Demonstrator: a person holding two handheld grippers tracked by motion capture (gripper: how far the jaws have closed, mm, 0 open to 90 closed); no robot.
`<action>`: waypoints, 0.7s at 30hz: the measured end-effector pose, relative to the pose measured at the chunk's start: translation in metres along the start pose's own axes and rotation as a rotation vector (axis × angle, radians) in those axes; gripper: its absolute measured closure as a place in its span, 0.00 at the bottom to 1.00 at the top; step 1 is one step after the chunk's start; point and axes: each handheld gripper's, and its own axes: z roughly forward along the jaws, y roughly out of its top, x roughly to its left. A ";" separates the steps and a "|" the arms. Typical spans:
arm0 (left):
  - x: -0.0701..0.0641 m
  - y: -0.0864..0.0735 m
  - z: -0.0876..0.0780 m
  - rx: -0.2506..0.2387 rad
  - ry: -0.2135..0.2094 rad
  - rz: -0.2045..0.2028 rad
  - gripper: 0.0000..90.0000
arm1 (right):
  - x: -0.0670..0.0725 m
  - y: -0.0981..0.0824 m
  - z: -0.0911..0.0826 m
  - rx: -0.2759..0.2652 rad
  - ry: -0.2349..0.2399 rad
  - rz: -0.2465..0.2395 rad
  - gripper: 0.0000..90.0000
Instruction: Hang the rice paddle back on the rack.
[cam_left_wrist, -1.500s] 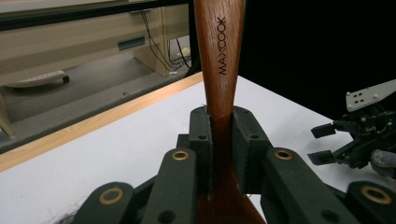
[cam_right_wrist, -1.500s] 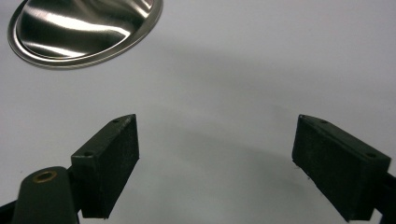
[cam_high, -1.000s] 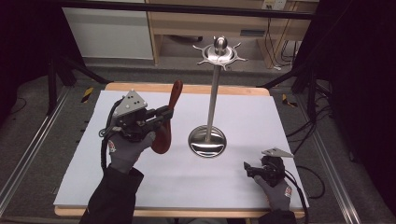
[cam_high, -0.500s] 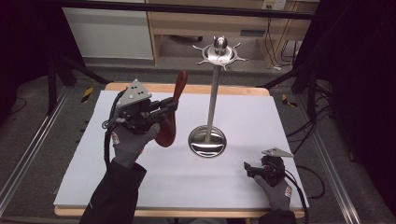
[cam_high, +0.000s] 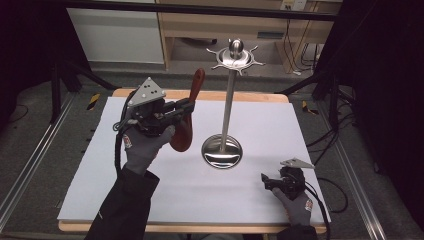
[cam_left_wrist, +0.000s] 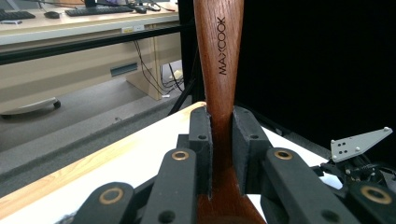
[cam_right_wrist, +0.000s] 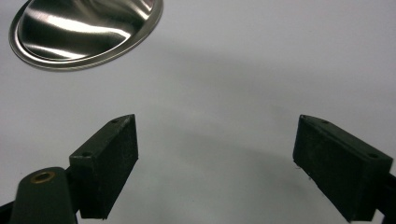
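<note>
While the left gripper (cam_high: 182, 107) is clamping its jaws on the neck of the wooden spoon (cam_high: 189, 111), holding it nearly upright above the white mat (cam_high: 150, 200), left of the metal stand (cam_high: 229, 100), the risks are presenting themselves as follows. Item one: the spoon's handle is smooth and tapering, and the pads (cam_left_wrist: 201, 140) are gripping only a narrow section, so it could be pivoting or sliding down between them if the hand tilts. Item two: the handle end is reaching toward the hooked crown of the stand, and a sideways knock there could be rocking the tall, slender pole on its round base (cam_high: 222, 150) and toppling it. Item three: the right gripper (cam_high: 264, 179), resting at the near right of the mat with its jaws standing wide and holding nothing, is sitting well apart from the base and so is not steadying it. Compared with the earlier pictures, the left hand and spoon are now sitting higher, the bowl lifted clear of the mat; the right gripper is lying where it was.
</note>
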 end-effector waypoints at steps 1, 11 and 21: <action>0.000 0.001 0.001 -0.003 0.002 0.009 0.87 | 0.000 0.000 0.000 0.000 0.000 0.000 0.16; -0.001 0.010 0.001 -0.014 0.003 0.022 0.87 | -0.001 0.001 0.000 -0.004 0.002 0.003 0.16; -0.003 0.018 0.007 -0.016 0.005 0.026 0.87 | 0.000 0.001 -0.001 -0.005 0.012 0.016 0.16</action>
